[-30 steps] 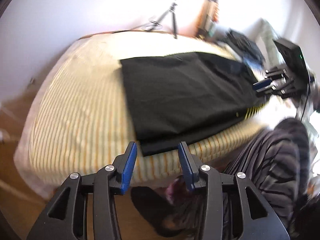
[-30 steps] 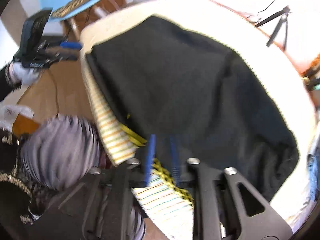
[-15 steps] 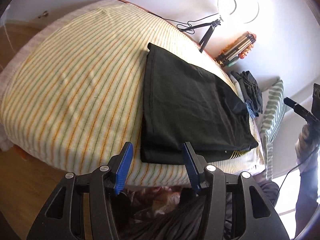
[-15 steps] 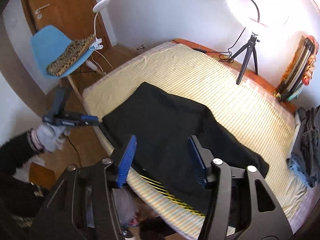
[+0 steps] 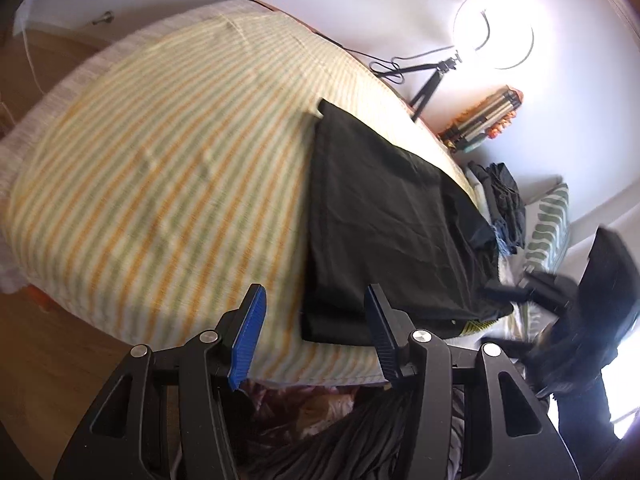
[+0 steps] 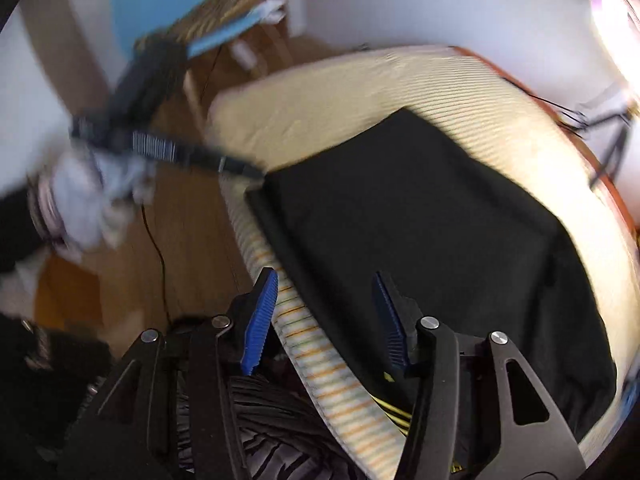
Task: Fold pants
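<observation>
On the striped yellow-and-green bed sheet [image 5: 168, 184], toward the near edge of the mattress, lie the black folded fabric pants [image 5: 384, 216], a flat dark rectangle whose long axis runs away from the near edge toward the far wall; every place below is given relative to these pants. The left claw [image 5: 314, 330], with blue ribbed pads, hovers just off their near short end, its jaws parted about halfway and empty, the corner of the stacked cloth layers showing in the gap but not touched. The right claw [image 6: 324, 320] hangs over the near long edge of the pants [image 6: 420, 216], where bed and cloth fall away toward the wooden floor [image 6: 188, 248]; its jaws are closing at this moment, with the sheet's edge and the hem seen between them and no pad pressing on cloth. Judged from both views, the left claw is the nearer to a graspable corner, and the coming fold probably turns on lifting that near end along the long axis. Beyond the pants stand a glowing ring light on a black tripod [image 5: 492, 28] and a heap of dark clothes [image 5: 500, 200] by a patterned pillow. Motion blur smears the right-wrist view, so the left claw seen there [image 6: 240, 168] is only a streak; the yellow-striped trim at the near corner is partly covered, and the person's striped trousers fill the bottom of both frames.
</observation>
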`<state>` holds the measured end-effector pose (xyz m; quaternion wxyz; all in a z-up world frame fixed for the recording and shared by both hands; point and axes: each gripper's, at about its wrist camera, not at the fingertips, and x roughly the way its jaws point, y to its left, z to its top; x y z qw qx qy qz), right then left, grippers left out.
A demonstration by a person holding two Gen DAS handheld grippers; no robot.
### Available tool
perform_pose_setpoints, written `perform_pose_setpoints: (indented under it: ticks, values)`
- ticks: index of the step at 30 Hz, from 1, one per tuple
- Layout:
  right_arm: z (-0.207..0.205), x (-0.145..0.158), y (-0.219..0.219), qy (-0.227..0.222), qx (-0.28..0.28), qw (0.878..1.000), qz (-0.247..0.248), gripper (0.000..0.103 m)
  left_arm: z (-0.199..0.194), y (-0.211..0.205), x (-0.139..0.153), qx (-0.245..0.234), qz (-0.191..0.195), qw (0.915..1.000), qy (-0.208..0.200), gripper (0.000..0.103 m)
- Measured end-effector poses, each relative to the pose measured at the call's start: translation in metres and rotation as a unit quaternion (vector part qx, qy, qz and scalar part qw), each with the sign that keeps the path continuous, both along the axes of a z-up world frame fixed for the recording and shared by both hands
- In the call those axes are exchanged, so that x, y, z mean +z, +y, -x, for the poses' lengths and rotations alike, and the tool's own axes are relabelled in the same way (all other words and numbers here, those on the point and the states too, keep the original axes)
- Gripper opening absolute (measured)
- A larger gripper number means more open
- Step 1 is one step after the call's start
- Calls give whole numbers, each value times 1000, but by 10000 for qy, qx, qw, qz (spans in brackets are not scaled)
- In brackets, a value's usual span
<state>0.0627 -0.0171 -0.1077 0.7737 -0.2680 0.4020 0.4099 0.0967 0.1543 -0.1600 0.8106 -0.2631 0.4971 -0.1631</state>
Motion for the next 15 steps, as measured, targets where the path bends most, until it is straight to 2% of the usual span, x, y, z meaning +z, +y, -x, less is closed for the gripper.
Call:
perform_pose_setpoints:
  ticks: [2,6,7,9,11,15]
  values:
    - [1,-18,13,-17,178,9997,185,45,1,3,0,22,-69,10000,13,50]
    - [-1,-49,31,-270,409,9964,693,38,8,-2,5,-96,-529,9985,-88,50]
    - [-2,-53,31,-254,419,9963,708,33,10,-4,7,-171,-644,9977,-126,50]
    - [-7,-53,29,-35,399,9980,492,30,13,-8,9,-262,-719,9969,-157,50]
    - [-12,-52,26,46,353,9987,375,23,14,-8,9,-309,-643,9974,-132,50]
    - [-26,-43,13,605,184,9979,-149,23,14,-10,9,-344,-598,9976,-109,50]
